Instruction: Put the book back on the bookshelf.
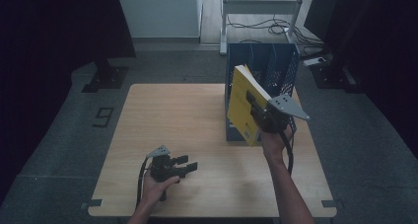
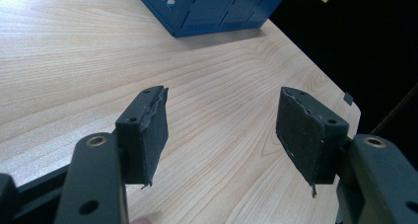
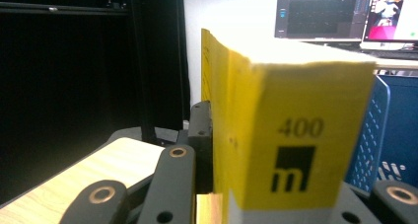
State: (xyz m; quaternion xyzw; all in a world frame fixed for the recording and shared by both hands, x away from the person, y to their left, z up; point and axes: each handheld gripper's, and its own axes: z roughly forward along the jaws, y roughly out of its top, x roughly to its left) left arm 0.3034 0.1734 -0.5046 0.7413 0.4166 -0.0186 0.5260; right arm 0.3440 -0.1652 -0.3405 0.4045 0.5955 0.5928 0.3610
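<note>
A thick yellow book (image 1: 242,104) is held tilted in the air just in front of a blue mesh file rack (image 1: 276,66) at the right of the wooden table (image 1: 177,120). My right gripper (image 1: 261,113) is shut on the book, its jaws clamping the two covers. In the right gripper view the book's spine (image 3: 296,135) with a black logo stands close between the jaws. My left gripper (image 1: 187,164) rests low near the table's front edge, held in a hand. Its pads (image 2: 148,130) stand wide apart with nothing between them.
The blue rack's base (image 2: 212,12) lies ahead of the left gripper, with bare wood between. A white shelf frame (image 1: 261,7) and cables stand on the floor beyond the table. Monitors (image 3: 325,14) glow behind the book.
</note>
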